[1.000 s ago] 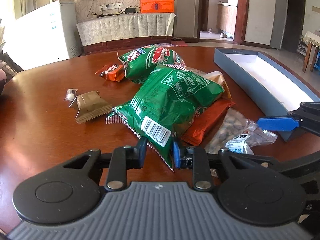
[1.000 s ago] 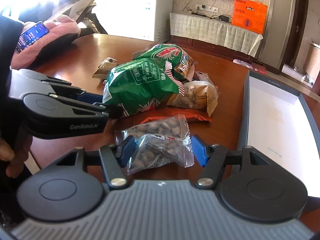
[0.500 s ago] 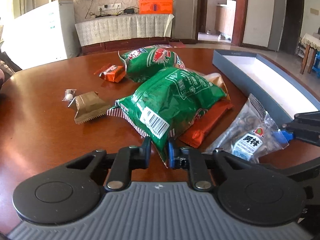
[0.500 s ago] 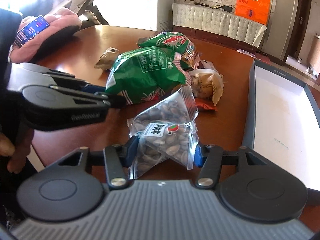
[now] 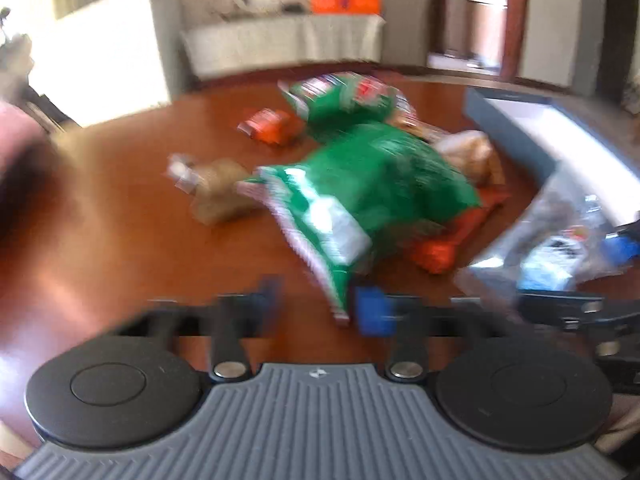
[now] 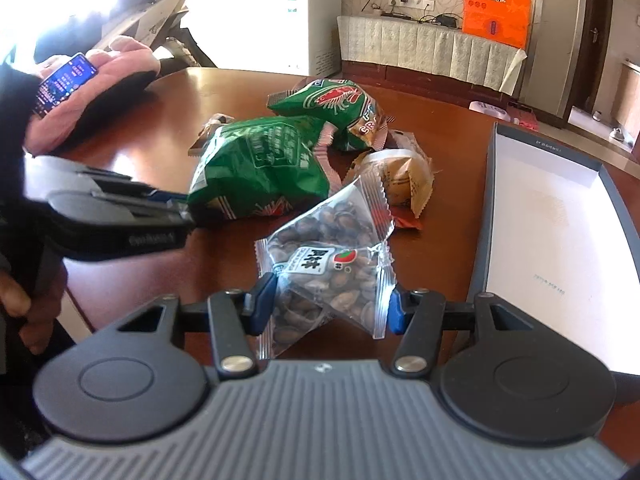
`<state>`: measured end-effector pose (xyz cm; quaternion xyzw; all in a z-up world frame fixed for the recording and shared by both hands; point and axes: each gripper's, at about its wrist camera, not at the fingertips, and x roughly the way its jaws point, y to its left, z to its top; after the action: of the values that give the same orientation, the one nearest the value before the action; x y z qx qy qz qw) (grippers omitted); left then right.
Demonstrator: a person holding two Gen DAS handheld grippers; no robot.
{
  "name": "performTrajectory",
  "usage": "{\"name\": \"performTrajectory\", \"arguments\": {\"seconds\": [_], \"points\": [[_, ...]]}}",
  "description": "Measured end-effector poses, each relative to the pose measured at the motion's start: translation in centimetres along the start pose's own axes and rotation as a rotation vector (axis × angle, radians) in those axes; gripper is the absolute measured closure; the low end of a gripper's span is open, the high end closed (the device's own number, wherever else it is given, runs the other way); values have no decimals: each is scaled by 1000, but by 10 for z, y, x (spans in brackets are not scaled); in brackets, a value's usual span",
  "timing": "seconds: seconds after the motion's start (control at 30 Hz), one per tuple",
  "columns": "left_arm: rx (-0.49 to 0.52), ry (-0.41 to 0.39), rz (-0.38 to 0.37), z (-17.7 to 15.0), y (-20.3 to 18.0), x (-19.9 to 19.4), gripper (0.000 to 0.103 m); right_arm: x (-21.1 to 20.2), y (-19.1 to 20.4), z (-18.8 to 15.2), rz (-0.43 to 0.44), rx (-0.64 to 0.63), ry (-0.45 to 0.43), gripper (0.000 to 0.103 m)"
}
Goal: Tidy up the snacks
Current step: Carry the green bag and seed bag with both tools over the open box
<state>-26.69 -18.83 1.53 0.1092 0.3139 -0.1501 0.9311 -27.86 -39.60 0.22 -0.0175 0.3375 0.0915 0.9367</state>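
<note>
My right gripper [image 6: 326, 306] is shut on a clear bag of seeds [image 6: 328, 264] and holds it above the table; the bag shows in the left wrist view [image 5: 560, 248] at the right. My left gripper [image 5: 316, 308] is blurred; its fingers stand apart, with the corner of a large green snack bag [image 5: 372, 200] against the right finger [image 5: 370, 314]. In the right wrist view this green bag [image 6: 260, 168] lies beside the left gripper [image 6: 176, 210]. A second green bag [image 6: 336, 108], a tan packet [image 6: 400, 180] and an orange packet [image 5: 448, 240] lie behind.
An open box with grey walls and a white floor [image 6: 484, 216] stands at the right of the brown table [image 5: 140, 220]. A small orange packet [image 5: 268, 126], a brown packet [image 5: 220, 188] and a tiny wrapped sweet [image 5: 180, 170] lie at the left. A person's arm with a phone [image 6: 64, 80] rests far left.
My right gripper has lifted the seed bag off the table. My left gripper's fingers have spread apart from their tight pinch on the green bag's corner, and its view has swung and blurred.
</note>
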Motion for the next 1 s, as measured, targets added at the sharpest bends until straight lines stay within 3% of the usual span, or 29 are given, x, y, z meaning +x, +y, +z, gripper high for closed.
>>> {"name": "performTrajectory", "arguments": {"seconds": [0.03,0.1,0.13,0.23,0.33,0.43,0.47,0.5,0.6,0.7,1.0], "points": [[35,-66,56,1,-2,-8,8,0,0,1,3,2,0,46],[97,-188,106,2,-5,-24,6,0,0,2,12,3,-1,46],[125,-221,122,3,-7,-30,1,-1,0,2,15,4,-1,46],[276,-287,110,12,-17,-29,0,0,-4,3,26,24,-3,46],[367,-247,24,25,-26,-11,0,0,-6,4,30,39,-8,46],[405,-119,-64,30,-33,18,1,2,-6,1,21,32,-2,46],[396,-82,-94,29,-35,24,3,1,-7,1,16,32,-2,46],[383,-65,-111,27,-34,27,18,1,-7,2,12,35,-5,46],[345,-61,-153,27,-32,27,27,-1,-10,5,7,55,-20,46],[295,-50,-158,28,-27,26,35,-3,-6,7,10,48,-30,46],[195,-96,-60,45,-19,3,37,-19,-11,17,6,50,-85,46]]}}
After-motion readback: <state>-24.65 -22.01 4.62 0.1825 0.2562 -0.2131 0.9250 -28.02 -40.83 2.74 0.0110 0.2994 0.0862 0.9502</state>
